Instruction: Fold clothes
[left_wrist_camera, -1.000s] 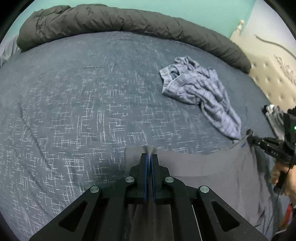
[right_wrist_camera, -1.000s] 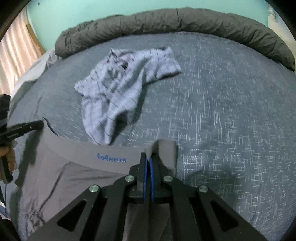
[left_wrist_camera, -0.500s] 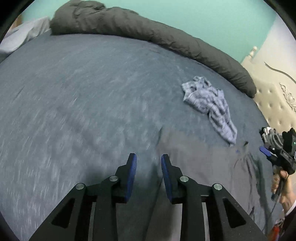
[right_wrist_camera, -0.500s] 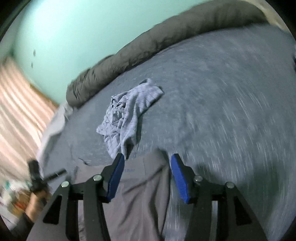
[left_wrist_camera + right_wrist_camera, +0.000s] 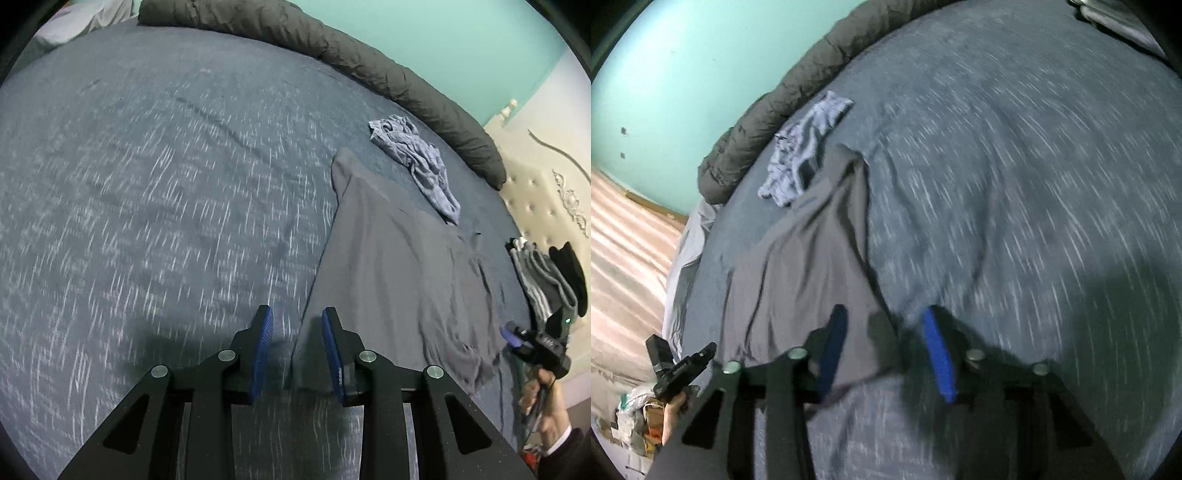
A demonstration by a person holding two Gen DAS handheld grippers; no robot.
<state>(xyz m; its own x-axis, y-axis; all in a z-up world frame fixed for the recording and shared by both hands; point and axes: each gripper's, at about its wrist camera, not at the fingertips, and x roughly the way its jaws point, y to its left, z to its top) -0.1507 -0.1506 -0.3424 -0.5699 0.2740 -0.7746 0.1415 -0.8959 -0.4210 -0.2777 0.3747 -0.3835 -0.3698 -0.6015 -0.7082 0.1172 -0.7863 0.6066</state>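
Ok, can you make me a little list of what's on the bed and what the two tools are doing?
surface: blue-grey bed cover
spread out: grey garment, lying flat
crumpled: checked blue garment, just beyond the grey one
back edge: dark rolled duvet
side pile: folded grey and black clothes
left tool: open, empty, at the grey garment's edge
right tool: open, empty, over the grey garment's near corner
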